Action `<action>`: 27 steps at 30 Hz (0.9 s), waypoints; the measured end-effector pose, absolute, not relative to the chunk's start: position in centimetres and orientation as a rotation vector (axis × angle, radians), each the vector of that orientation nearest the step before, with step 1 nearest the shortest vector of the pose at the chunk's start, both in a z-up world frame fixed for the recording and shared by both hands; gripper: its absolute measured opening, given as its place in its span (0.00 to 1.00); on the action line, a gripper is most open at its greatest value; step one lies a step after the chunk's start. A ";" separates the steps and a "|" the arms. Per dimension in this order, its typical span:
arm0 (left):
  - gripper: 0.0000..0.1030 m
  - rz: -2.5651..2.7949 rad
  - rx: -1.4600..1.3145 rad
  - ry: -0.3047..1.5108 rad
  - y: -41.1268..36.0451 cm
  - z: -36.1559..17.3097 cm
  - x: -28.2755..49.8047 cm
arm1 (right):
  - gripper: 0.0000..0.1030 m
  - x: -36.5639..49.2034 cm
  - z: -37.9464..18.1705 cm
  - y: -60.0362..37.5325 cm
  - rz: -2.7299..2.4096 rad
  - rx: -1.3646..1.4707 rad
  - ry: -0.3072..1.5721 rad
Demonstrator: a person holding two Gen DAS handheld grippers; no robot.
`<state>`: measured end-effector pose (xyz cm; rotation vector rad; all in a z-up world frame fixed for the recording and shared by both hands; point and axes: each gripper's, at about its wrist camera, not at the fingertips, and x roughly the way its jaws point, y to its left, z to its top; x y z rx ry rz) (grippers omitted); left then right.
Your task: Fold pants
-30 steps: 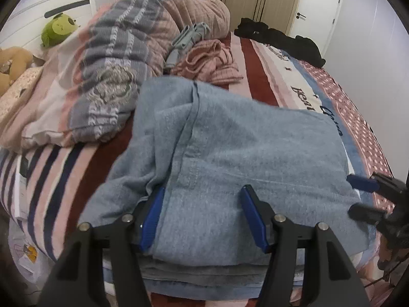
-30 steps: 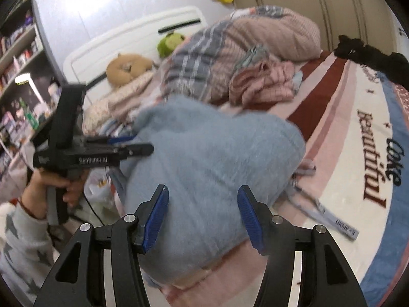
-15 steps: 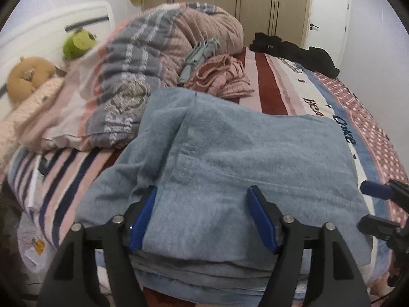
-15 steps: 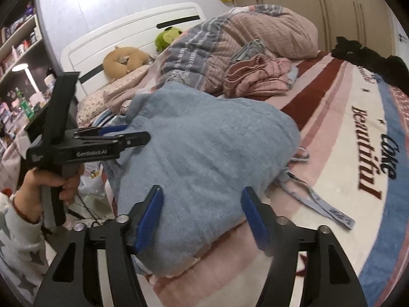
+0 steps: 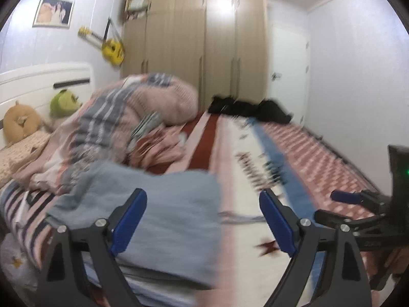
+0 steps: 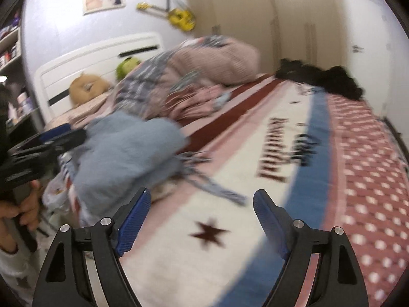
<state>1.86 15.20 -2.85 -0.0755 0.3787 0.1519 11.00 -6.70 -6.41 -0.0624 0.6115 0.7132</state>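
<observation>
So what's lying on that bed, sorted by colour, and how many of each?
Blue: 1, the folded pants
Pink: 2, the quilt and the crumpled garment
Black: 1, the clothes pile
Green: 1, the plush
Tan: 1, the plush
Total: 6

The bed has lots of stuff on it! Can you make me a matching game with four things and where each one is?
Things:
1. folded blue pants
2. green plush toy
3. yellow toy guitar
4. black clothes

Places:
A. hanging on the wall
B. far end of the bed, by the wardrobe
C. near edge of the bed, in front of the left gripper
D. against the white headboard

Pairs: 1-C, 2-D, 3-A, 4-B
</observation>
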 end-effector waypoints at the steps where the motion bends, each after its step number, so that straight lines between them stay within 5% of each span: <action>1: 0.92 0.143 -0.080 0.364 14.3 -2.6 1.6 | 0.78 10.9 -6.1 -7.9 0.695 -0.059 0.597; 11: 0.99 0.087 -0.061 0.255 6.8 -2.1 -0.3 | 0.97 4.8 -3.3 -19.0 0.521 -0.074 0.381; 27: 0.99 0.038 -0.052 0.273 4.1 -2.1 -0.6 | 0.97 2.3 -3.2 -21.9 0.488 -0.044 0.370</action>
